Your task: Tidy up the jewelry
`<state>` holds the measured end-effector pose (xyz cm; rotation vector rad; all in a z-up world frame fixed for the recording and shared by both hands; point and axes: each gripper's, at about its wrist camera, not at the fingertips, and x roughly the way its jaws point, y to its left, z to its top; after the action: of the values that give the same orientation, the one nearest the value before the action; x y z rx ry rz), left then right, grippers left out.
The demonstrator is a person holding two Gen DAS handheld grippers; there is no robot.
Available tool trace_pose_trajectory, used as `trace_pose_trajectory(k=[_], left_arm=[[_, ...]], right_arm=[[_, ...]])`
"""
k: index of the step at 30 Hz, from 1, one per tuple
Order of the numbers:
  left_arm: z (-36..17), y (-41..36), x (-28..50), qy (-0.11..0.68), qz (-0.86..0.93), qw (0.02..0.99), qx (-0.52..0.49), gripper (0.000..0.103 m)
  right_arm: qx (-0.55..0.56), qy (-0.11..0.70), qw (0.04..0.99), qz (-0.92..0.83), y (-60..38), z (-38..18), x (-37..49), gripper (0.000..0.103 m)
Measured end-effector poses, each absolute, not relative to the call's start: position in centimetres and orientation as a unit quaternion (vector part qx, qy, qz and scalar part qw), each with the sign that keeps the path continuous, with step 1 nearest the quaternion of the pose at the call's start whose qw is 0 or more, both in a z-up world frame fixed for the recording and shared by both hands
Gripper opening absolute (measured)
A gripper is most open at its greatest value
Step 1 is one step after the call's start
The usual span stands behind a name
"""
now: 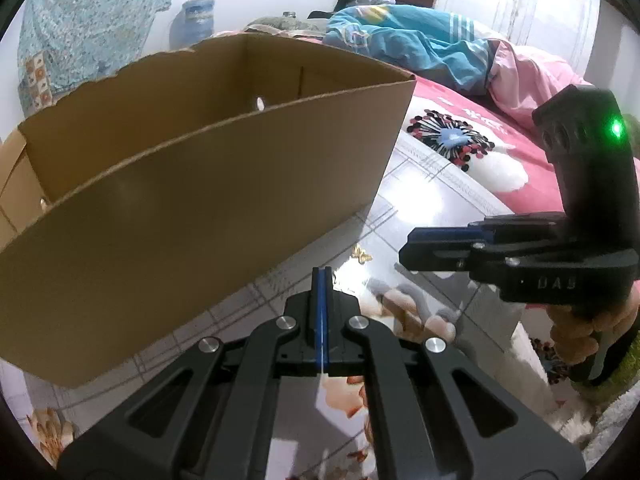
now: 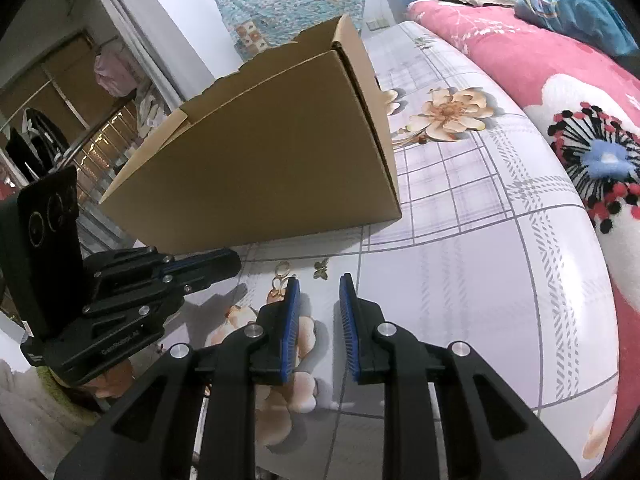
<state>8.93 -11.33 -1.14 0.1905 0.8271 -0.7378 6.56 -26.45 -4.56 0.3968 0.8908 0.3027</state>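
The left gripper [image 1: 321, 276] has its blue pads [image 1: 321, 320] pressed flat together with nothing visible between them. From the right wrist view the same gripper [image 2: 234, 264] comes in from the left, its closed tips level and pointing right, low over the sheet [image 2: 460, 280] and just in front of the box [image 2: 260, 176].

The right gripper [image 2: 318, 286] is released, a clear gap between its blue pads [image 2: 290, 320], nothing held. In the left wrist view it [image 1: 404, 248] reaches in from the right, fingers level and pointing left, the handle upright with a green light [image 1: 616, 128], and a hand [image 1: 588, 324] wrapped around the grip below.

The jewelry lies on the sheet ahead of the right gripper's fingers, close to the box's near wall: a butterfly piece [image 2: 321, 269] just past the gap, and a gold ring piece [image 2: 282, 269] to its left, beside the left finger's tip. Below the ring something pinkish is partly hidden by that finger; its shape and long axis cannot be made out. The butterfly [image 1: 362, 255] also shows in the left view, just right of the closed tips, wings spread flat.

The box stands open-topped, its long side running across the bed, and a pink blanket [image 2: 540, 60] lies beyond.
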Motion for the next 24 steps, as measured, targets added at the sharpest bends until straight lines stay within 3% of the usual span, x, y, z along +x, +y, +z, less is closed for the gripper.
trace_pose_trajectory(k=[4,5,7,8,24], left_arm=[[-1.5,-11.5,9.0,0.398,-0.349,0.843,0.097,0.001],[-1.5,-11.6,9.2,0.400,-0.349,0.842,0.095,0.004],[-1.6,-12.0,9.5,0.398,-0.353,0.842,0.090,0.022],[-1.7,-12.2,9.6,0.397,-0.353,0.842,0.091,0.024],[-3.2,-14.8,10.0,0.399,-0.333,0.839,0.158,0.022]], right_arm=[[0.188,0.430,0.871,0.148,-26.0,-4.7,6.7,0.021],[0.188,0.431,0.870,0.149,-25.9,-4.8,6.8,0.021],[0.189,0.432,0.869,0.149,-25.7,-4.8,6.9,0.021],[0.188,0.431,0.869,0.150,-25.7,-4.8,6.9,0.021],[0.188,0.426,0.873,0.147,-25.9,-5.1,6.8,0.021]])
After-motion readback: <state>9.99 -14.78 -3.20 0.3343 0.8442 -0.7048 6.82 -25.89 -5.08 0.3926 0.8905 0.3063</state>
